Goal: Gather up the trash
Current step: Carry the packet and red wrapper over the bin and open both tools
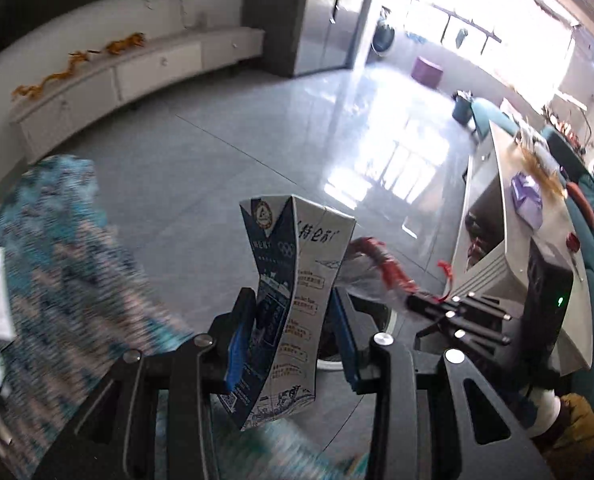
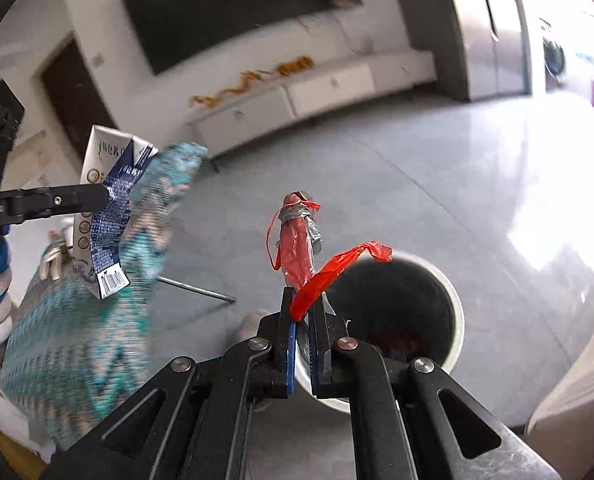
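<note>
left gripper (image 1: 293,332): pinching squashed milk carton (image 1: 293,280)
right gripper (image 2: 303,316): clamped on red wrapper (image 2: 297,248)
bin (image 2: 453,300): white, on floor just right of right gripper

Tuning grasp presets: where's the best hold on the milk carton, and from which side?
Mid-body, across the two broad faces, as the left gripper holds the milk carton now. The walls are already pinched in at the waist, so the pads seat there; the folded top gives no flat faces.

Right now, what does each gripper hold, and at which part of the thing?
The left gripper pinches the milk carton across its squeezed middle. The right gripper clamps the lower end of the red plastic wrapper.
</note>
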Tool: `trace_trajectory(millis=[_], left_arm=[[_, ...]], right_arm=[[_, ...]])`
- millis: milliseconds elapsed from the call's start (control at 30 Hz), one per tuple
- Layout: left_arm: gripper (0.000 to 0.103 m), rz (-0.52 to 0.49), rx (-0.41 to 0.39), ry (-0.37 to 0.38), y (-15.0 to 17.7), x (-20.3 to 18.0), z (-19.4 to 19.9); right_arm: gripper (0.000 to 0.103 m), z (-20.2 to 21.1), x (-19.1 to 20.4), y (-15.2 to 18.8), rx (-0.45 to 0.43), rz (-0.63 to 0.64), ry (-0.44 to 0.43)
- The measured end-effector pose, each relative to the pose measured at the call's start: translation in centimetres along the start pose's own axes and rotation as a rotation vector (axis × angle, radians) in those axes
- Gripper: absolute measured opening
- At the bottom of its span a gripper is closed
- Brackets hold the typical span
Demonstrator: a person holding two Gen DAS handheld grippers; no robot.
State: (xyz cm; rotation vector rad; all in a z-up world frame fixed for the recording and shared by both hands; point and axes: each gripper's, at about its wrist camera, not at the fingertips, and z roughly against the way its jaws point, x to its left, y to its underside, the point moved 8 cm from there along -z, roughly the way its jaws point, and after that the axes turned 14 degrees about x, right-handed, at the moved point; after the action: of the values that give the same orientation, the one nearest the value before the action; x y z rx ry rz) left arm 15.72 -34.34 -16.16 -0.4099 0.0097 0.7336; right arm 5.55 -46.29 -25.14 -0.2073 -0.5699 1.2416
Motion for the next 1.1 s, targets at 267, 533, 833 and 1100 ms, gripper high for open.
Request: trace_trajectory(millis=[267, 533, 833, 1100], left_arm=[[0.038, 0.067, 0.088, 0.070, -3.5, -1.4, -7.2], [0.056, 0.164, 0.125, 0.161, -4.8, -1.2, -10.6], [0.060, 0.170, 0.123, 0.147, -4.3, -1.2, -10.6], [0.060, 0.126, 0.041, 0.009, -2.7, -1.2, -5.7]], right_arm=[[0.006, -4.1, -3.4, -0.6, 0.062, -0.096, 0.031], [0.017, -6.4, -5.4, -1.1, 0.086, -0.170, 0.041], [0.039, -6.4, -6.0, -0.4, 0.088, -0.202, 0.064], [0.051, -4.6, -4.8, 0.1, 0.070, -0.193, 0.093]])
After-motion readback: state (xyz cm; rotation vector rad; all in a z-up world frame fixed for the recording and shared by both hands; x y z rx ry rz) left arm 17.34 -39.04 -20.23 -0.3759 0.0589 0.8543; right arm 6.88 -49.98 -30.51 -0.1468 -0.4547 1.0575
